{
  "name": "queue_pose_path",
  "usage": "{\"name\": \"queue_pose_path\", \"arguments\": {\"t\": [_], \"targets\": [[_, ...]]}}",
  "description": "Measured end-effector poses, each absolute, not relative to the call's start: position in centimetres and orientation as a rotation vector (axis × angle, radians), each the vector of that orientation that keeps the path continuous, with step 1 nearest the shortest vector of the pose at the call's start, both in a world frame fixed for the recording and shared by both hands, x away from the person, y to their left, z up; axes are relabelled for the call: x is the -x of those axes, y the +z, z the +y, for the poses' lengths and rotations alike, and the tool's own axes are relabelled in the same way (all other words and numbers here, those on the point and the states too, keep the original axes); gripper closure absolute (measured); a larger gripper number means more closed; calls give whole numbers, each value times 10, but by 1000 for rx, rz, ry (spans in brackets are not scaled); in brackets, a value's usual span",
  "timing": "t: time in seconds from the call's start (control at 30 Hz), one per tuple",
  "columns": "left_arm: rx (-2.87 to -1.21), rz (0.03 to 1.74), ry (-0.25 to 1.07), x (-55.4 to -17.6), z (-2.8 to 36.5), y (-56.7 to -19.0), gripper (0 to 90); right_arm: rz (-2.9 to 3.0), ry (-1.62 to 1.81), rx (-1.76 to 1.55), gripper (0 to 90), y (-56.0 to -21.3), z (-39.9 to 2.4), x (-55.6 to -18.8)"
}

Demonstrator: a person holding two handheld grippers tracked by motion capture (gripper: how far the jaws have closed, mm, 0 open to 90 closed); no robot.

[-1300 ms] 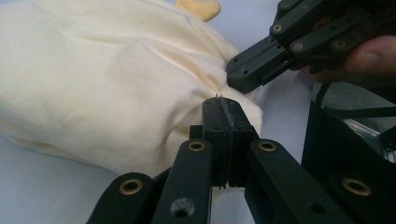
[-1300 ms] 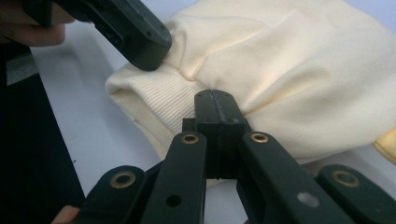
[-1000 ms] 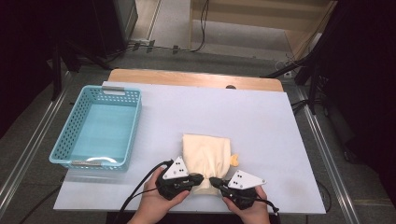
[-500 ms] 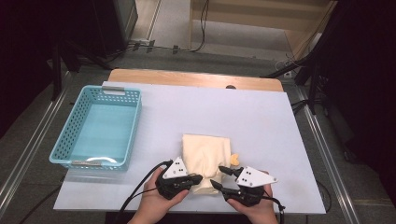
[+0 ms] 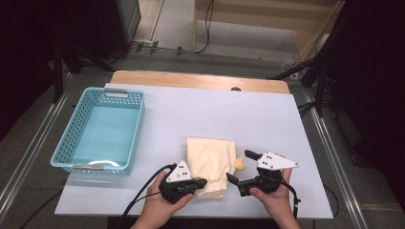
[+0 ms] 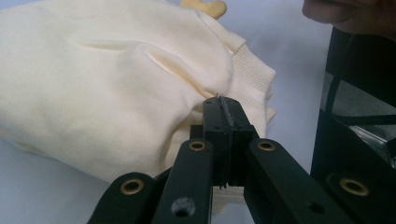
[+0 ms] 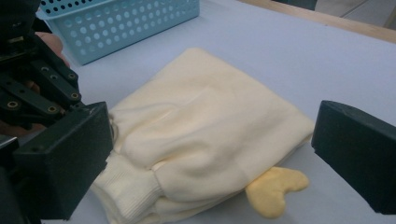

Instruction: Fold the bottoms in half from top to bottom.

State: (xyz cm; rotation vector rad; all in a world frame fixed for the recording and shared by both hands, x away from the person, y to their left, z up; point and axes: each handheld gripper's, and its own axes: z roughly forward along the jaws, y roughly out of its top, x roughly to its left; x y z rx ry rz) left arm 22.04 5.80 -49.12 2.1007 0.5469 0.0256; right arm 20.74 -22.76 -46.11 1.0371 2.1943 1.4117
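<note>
- At the near edge of the table, your left gripper has its jaws pressed together on a fold of the cream garment, close to its ribbed cuff.
- Your right gripper has just been opening; its jaws stand wide apart with nothing clamped, and the garment's near right corner lies ahead of the gap between them.
- The garment lies folded on the pale table cover, just ahead of both your hands, with a small yellow piece poking out at its right edge.
- The blue basket sits well apart to the left.
- Bare cover spreads beyond the garment to the far wooden edge and out to the right.
</note>
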Motion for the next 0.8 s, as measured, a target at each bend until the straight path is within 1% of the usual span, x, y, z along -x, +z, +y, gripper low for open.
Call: {"name": "queue_pose_path", "arguments": {"t": [0.4,0.8], "targets": [[-2094,557,15,-221,59,-492,899,2173,1407,-1068,0,-458,-237,-230],[-2095,561,11,-221,58,-493,900,2190,1388,-1071,0,-462,-235,-240]]}}
